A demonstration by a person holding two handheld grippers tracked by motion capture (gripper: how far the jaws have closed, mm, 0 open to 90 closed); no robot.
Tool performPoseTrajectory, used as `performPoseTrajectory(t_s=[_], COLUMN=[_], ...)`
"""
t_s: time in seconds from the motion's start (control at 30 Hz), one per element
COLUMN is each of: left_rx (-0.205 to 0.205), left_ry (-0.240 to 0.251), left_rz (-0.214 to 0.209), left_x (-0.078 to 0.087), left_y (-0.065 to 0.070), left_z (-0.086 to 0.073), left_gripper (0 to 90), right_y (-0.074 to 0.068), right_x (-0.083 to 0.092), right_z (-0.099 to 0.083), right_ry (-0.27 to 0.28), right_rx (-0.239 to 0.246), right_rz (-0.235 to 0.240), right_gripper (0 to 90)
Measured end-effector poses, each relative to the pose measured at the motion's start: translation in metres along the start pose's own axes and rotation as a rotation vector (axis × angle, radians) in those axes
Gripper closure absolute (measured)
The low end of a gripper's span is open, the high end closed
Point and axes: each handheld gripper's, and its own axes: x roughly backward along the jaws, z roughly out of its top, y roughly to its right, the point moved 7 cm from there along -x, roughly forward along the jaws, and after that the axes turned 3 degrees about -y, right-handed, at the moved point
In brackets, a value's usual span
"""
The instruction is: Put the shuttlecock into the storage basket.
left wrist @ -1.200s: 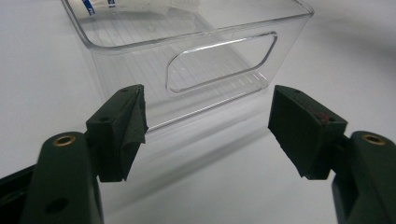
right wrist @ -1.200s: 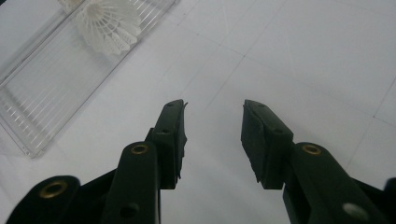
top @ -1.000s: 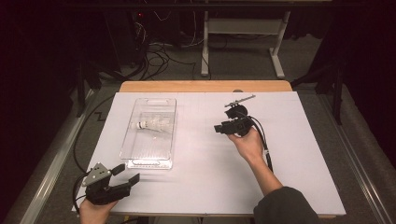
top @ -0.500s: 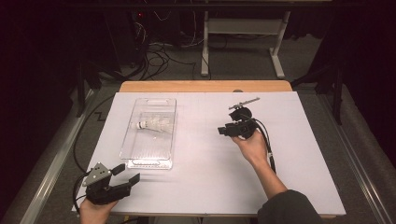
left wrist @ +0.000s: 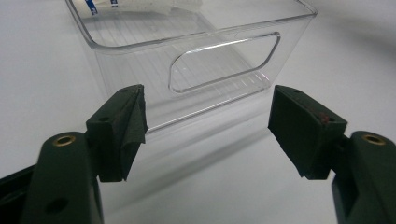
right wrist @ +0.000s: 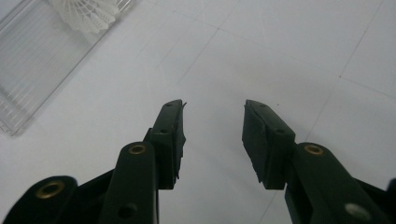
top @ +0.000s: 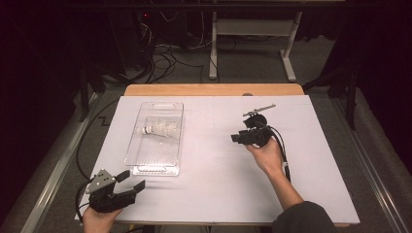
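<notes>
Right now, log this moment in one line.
left claw: open, near bin | right claw: open, empty | shuttlecock: in bin

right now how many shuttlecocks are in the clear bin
1: a white shuttlecock lies on its side in the far half of the clear bin. The bin is see-through, so none seems hidden.

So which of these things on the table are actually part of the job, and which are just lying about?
Part of the job:
- clear plastic bin
- shuttlecock lying inside it
- left tongs, open, facing the bin's near end
- right tongs, open and empty

Just lying about:
- thin metal tool behind the right hand
- cables on the floor beyond the table
</notes>
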Motion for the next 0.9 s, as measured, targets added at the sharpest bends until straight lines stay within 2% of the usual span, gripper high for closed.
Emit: performPoseTrajectory(t_s=[0.9], left_rx=[-0.003], left_ry=[-0.003], left_rz=[0.001], left_x=[-0.001], left_y=[0.0], left_z=[0.0], left_gripper=[29.2], right_y=[0.017], right_x=[0.014], right_z=[-0.024], right_ry=[0.018], right_rx=[-0.023], right_rz=[-0.012], right_gripper=[57.3])
